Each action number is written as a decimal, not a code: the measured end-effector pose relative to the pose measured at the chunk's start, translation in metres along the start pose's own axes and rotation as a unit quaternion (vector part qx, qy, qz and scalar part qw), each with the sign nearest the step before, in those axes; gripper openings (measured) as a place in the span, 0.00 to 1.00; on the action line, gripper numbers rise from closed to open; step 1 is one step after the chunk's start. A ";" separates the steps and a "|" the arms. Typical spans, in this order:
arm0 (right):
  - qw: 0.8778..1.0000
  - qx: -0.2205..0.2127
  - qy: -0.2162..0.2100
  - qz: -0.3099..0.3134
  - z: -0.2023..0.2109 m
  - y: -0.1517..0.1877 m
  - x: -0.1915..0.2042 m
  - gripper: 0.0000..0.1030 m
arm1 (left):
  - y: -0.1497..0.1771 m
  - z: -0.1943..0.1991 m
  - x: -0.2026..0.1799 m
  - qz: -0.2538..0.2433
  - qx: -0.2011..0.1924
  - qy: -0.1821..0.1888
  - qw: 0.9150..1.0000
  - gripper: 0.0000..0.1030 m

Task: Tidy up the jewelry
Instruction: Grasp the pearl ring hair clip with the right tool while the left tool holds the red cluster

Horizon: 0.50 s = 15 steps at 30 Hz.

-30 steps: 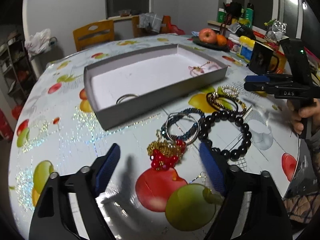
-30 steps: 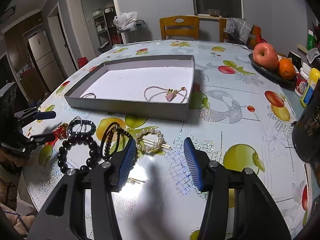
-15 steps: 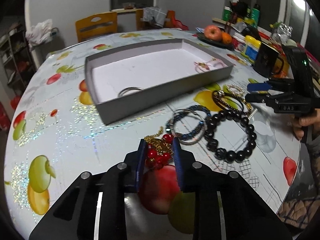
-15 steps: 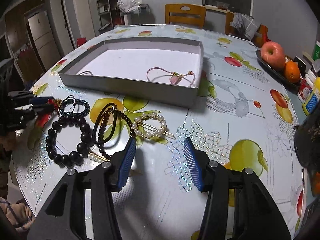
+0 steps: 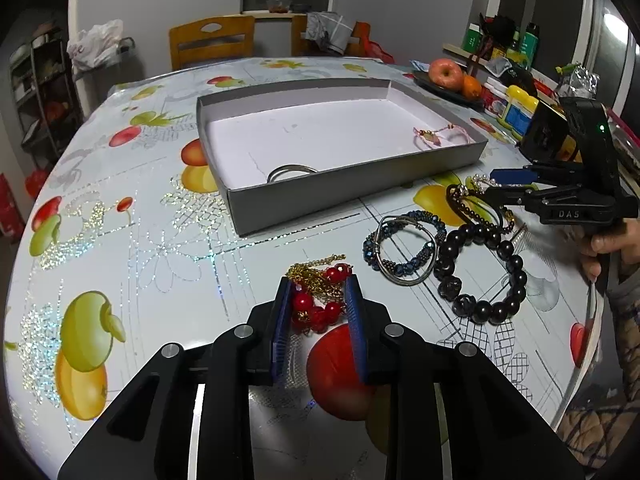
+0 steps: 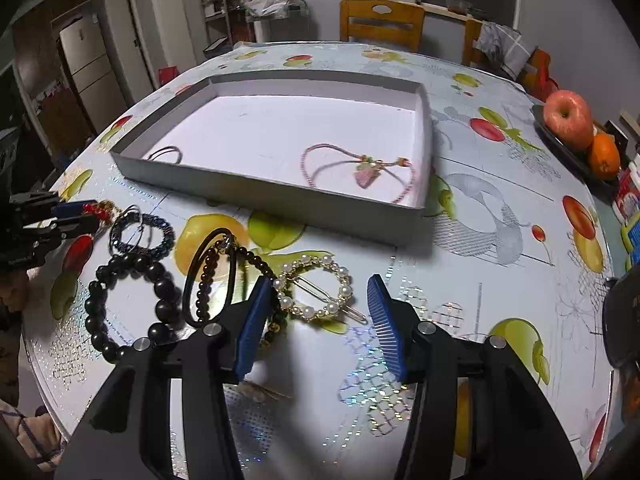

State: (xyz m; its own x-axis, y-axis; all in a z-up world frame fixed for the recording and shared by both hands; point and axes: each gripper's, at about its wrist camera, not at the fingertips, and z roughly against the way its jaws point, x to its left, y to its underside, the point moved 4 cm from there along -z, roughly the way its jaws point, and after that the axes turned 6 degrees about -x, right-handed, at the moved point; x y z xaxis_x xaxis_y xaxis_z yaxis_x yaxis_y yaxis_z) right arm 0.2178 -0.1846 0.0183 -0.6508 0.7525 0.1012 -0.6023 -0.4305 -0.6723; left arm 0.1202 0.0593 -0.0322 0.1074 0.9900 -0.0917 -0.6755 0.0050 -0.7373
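Since the earlier frame: left gripper [image 5: 318,300] closed from wide open onto the red bead and gold chain piece [image 5: 318,296], jaws now clamped on it, pads pressing both sides; piece at table level, apparently not yet lifted. Right gripper [image 6: 316,312] advanced toward the pearl hair clip [image 6: 316,292], jaws parted, straddling the clip without contact.

Largest to smallest:

Grey cardboard tray [image 5: 352,196], on the fruit-print table [image 5: 140,240], mostly bare inside. Holds two pieces only: silver bangle [image 5: 290,171] against the near wall, pink cord bracelet with charm [image 6: 360,170] toward the right end.

Outside the tray, on the table, just beside the near wall:
- black large-bead bracelet [image 5: 480,276], untouched;
- blue bead bracelet [image 5: 404,250] with a silver ring lying on it, untouched;
- dark small-bead bracelet with black hair tie [image 6: 212,280], overlapped, touching the right gripper's left finger;
- pearl hair clip, between the right jaws;
- red bead piece, gripped.

Judgement: early stage. Two placed, five or so outstanding. One pickup secured, one pending.
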 end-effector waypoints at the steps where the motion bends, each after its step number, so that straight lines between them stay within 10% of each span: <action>1: 1.000 -0.002 0.001 -0.008 0.001 0.000 -0.004 0.47 | 0.000 0.000 0.001 0.001 0.000 0.000 1.000 0.28; 15: 0.999 -0.021 -0.031 -0.006 0.011 0.000 0.001 0.39 | 0.001 0.001 0.000 0.001 -0.001 0.004 1.000 0.35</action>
State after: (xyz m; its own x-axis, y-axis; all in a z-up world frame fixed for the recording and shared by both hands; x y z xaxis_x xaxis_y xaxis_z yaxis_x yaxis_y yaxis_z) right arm 0.2120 -0.1890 0.0266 -0.6717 0.7246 0.1541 -0.5917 -0.3996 -0.7002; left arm 0.1191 0.0590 -0.0321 0.1123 0.9889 -0.0977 -0.6742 0.0036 -0.7385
